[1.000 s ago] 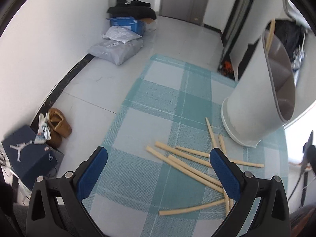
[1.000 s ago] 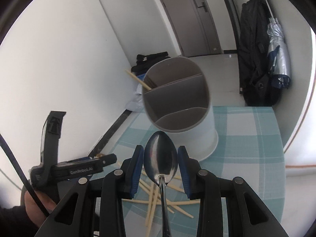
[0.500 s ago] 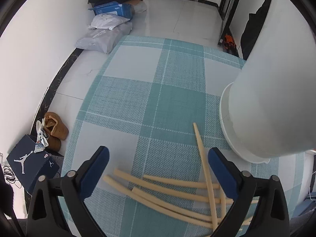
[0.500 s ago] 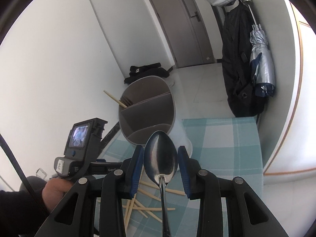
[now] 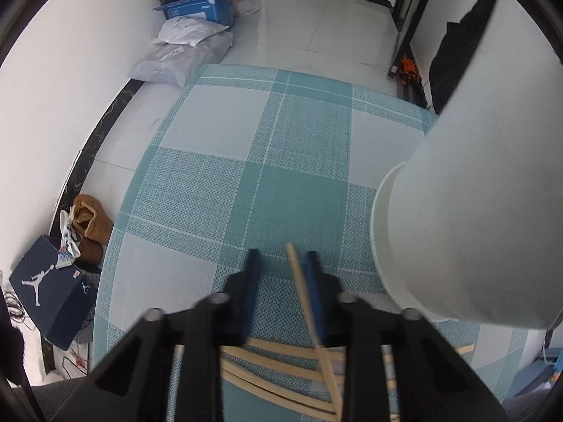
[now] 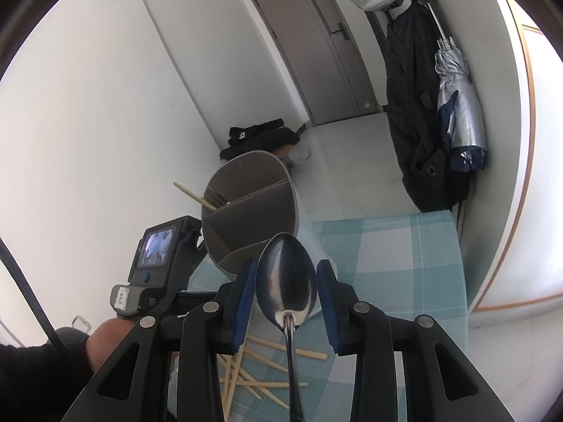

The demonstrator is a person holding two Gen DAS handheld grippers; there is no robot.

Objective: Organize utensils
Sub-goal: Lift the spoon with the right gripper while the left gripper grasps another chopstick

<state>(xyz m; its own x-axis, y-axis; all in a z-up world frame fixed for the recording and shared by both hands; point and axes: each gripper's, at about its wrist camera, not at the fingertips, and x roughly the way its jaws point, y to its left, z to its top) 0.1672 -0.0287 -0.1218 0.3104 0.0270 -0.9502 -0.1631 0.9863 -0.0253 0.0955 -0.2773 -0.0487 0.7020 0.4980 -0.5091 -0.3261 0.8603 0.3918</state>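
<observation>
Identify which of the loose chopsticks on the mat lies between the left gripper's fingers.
It is the chopstick pointing away from the camera, against the left gripper's right-hand finger. It crosses over the other chopsticks, which lie crosswise under the gripper.

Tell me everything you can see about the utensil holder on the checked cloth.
The white cylindrical utensil holder looks like plastic, with a grey-brown interior split by dividers into three compartments and a slightly wider white base rim. It stands on the teal checked tablecloth. One pale wooden chopstick leans out of its far compartment; the other two look empty, as far as can be seen. Neither gripper touches it.
</observation>
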